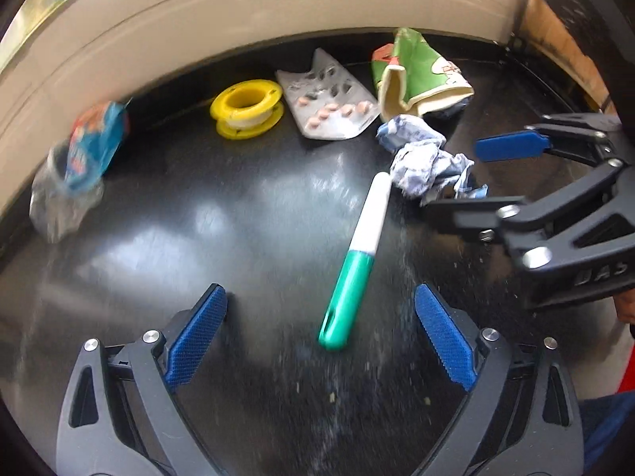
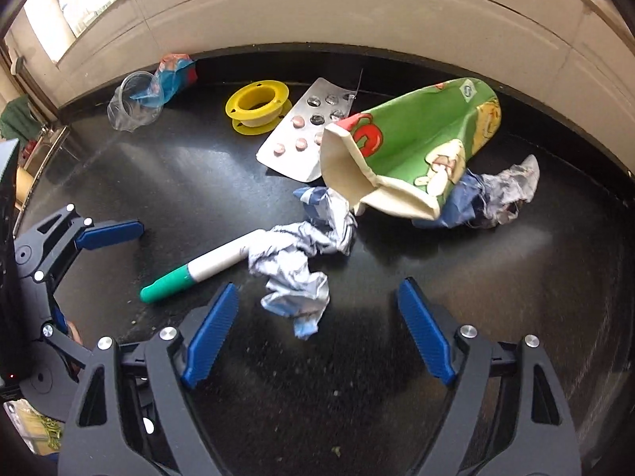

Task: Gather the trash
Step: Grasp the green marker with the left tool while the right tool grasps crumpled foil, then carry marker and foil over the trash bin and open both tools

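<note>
Trash lies on a black counter point(image 1: 190, 214). A green and white pen point(image 1: 357, 254) point(image 2: 206, 267) has its green end between the fingers of my left gripper point(image 1: 319, 293), which is open and not touching it. Crumpled blue-white paper point(image 1: 424, 162) point(image 2: 297, 273) sits just beyond the pen's white end, between the fingertips of my right gripper point(image 2: 317, 286), also open with its pads apart from the paper. A crushed green paper cup point(image 1: 420, 75) point(image 2: 416, 146) lies behind the paper. In the left wrist view the right gripper point(image 1: 464, 176) reaches in from the right beside the paper.
A blister pack with pink pills point(image 1: 329, 103) point(image 2: 301, 135), a yellow spool point(image 1: 246, 107) point(image 2: 258, 107) and a clear plastic cup with a blue wrapper point(image 1: 75, 170) point(image 2: 135, 107) line the back. More crumpled paper point(image 2: 504, 194) lies right of the cup. A cream wall point(image 2: 317, 12) bounds the counter.
</note>
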`<move>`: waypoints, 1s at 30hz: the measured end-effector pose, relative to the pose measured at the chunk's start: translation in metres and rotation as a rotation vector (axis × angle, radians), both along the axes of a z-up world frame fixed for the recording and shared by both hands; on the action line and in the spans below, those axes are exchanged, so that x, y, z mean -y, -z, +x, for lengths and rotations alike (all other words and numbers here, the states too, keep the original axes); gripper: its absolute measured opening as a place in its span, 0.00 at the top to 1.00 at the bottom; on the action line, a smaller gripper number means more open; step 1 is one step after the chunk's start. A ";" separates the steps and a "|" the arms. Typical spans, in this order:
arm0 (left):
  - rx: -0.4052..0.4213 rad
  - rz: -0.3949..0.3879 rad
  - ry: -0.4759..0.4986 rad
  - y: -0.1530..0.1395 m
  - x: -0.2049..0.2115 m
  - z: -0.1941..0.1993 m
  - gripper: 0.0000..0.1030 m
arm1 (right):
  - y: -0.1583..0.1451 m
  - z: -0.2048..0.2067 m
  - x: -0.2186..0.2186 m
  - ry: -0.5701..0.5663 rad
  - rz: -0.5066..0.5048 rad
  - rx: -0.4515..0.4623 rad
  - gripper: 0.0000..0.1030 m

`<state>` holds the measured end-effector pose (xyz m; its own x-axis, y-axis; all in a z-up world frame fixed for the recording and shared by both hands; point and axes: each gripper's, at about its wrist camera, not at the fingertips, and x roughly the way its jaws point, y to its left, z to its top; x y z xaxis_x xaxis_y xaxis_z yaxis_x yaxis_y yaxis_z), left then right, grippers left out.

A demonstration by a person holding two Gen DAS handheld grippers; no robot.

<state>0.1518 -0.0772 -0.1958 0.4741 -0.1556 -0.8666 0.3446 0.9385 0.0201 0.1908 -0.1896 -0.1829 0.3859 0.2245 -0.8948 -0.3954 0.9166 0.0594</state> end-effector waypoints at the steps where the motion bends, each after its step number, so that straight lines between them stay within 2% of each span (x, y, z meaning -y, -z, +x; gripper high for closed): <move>1: 0.007 -0.003 0.010 0.000 0.002 0.002 0.11 | 0.002 0.002 -0.001 -0.002 -0.002 -0.003 0.25; 3: 0.024 -0.008 0.023 0.000 0.005 0.006 0.14 | 0.004 0.006 -0.003 -0.005 -0.011 0.003 0.29; 4: 0.031 -0.009 0.029 0.000 0.006 0.007 0.15 | 0.004 0.006 -0.005 -0.010 -0.016 0.010 0.34; 6: 0.040 -0.012 0.041 -0.001 0.009 0.007 0.24 | 0.002 0.008 -0.007 -0.018 -0.018 0.014 0.48; 7: 0.041 -0.012 0.045 -0.002 0.010 0.007 0.28 | 0.001 0.006 -0.009 -0.029 -0.019 0.015 0.60; 8: 0.044 -0.012 0.051 -0.002 0.013 0.007 0.36 | 0.001 0.006 -0.010 -0.037 -0.021 0.013 0.70; 9: 0.048 -0.011 0.056 -0.003 0.015 0.007 0.48 | 0.001 0.005 -0.011 -0.045 -0.022 0.007 0.74; 10: 0.050 -0.011 0.060 -0.005 0.015 0.006 0.55 | 0.000 0.003 -0.012 -0.049 -0.016 0.002 0.76; 12: 0.050 -0.006 0.067 -0.007 0.018 0.004 0.85 | -0.005 -0.001 -0.012 -0.045 -0.012 0.010 0.77; 13: 0.043 0.003 0.064 -0.008 0.019 0.005 0.88 | -0.008 -0.003 -0.012 -0.043 -0.010 0.015 0.77; 16: 0.016 -0.021 0.044 -0.011 0.017 0.004 0.88 | -0.022 -0.013 -0.007 -0.031 0.001 0.035 0.78; 20: 0.028 -0.017 0.020 -0.022 0.010 -0.009 0.88 | -0.038 -0.028 -0.004 -0.014 0.011 0.057 0.78; 25: 0.060 -0.016 -0.021 -0.050 0.000 -0.043 0.88 | -0.057 -0.058 0.000 -0.003 0.022 0.075 0.78; 30: 0.039 -0.025 -0.070 -0.060 -0.010 -0.081 0.88 | -0.068 -0.101 0.001 -0.014 0.027 0.088 0.78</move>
<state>0.0708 -0.0667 -0.1362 0.5177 -0.1421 -0.8437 0.2778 0.9606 0.0087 0.0893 -0.1903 -0.1152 0.4595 0.2540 -0.8511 -0.4129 0.9095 0.0485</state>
